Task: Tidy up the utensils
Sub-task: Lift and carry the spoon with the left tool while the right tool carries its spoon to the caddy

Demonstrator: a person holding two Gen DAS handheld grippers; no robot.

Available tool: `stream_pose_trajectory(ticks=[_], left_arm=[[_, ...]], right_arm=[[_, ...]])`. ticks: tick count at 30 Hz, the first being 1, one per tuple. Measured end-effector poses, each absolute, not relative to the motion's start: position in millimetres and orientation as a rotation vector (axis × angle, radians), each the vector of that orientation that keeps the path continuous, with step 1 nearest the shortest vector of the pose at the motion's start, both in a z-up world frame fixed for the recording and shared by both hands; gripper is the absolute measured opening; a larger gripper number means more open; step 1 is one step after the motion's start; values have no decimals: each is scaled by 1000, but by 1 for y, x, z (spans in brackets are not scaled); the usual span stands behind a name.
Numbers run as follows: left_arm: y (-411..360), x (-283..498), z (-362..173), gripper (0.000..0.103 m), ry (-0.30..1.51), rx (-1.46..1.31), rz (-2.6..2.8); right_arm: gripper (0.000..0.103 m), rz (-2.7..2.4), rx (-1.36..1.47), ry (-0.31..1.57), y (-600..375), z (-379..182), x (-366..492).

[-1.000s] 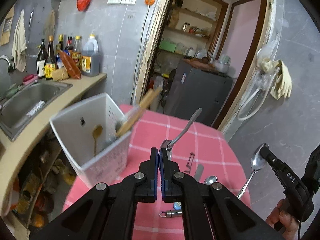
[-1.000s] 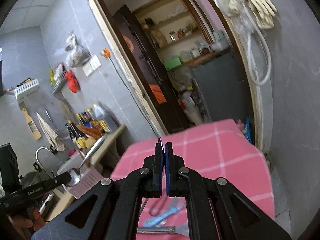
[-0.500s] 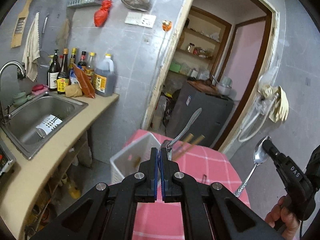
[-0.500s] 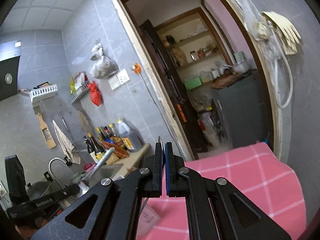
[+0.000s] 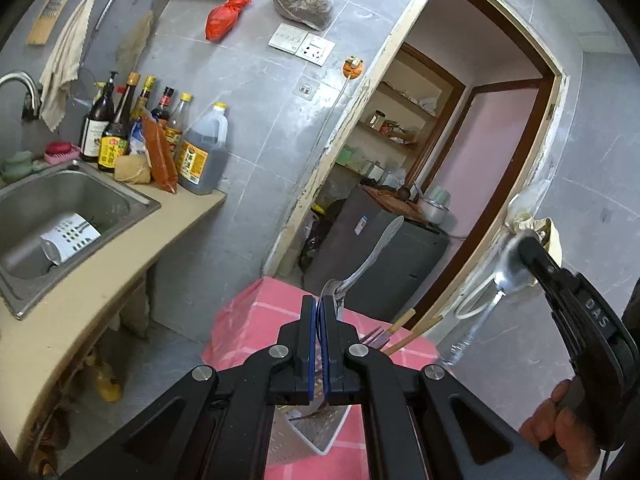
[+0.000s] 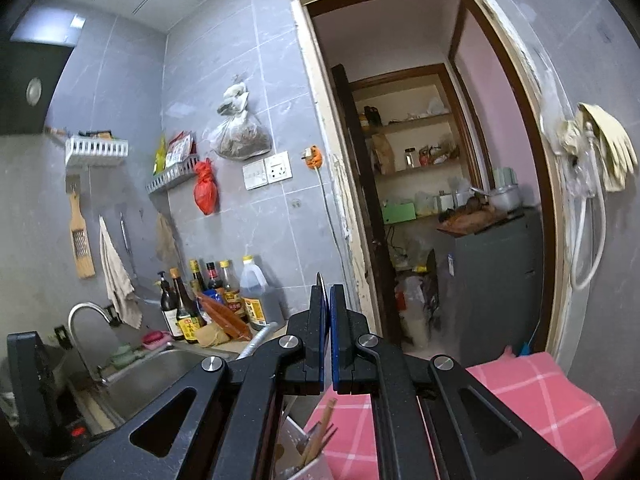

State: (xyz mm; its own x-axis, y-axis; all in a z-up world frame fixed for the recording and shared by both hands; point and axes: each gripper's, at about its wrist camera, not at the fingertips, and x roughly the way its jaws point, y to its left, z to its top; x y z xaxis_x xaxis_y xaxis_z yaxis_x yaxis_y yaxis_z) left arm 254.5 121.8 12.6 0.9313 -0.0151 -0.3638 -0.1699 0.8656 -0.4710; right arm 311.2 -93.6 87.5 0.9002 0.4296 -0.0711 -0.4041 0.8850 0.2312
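Right tool (image 5: 520, 252) risen, lettered "DAS"

Left wrist cam sits behind its hand-held gripper (image 5: 319, 316), tilted a bit down, facing the doorway (image 5: 460, 160) at frame centre. Sink (image 5: 68, 208) at left edge, pink surface (image 5: 256, 316) close at lower centre, the other hand-held gripper (image 5: 520, 256) at right edge. Right wrist cam rides its own hand-held gripper (image 6: 329, 304), looking level, so more wall and ceiling, surface (image 6: 536, 392) only at lower right. Both views share doorway, bottles (image 6: 208, 300), sink, surface.
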Motion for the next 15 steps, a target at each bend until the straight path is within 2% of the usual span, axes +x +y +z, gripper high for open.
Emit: stream_pose_trajectory(ticks=[15], left_arm=[[132,251,3,3,423,-449,84]], right_arm=[[3,435,156,146,-65,75,329]])
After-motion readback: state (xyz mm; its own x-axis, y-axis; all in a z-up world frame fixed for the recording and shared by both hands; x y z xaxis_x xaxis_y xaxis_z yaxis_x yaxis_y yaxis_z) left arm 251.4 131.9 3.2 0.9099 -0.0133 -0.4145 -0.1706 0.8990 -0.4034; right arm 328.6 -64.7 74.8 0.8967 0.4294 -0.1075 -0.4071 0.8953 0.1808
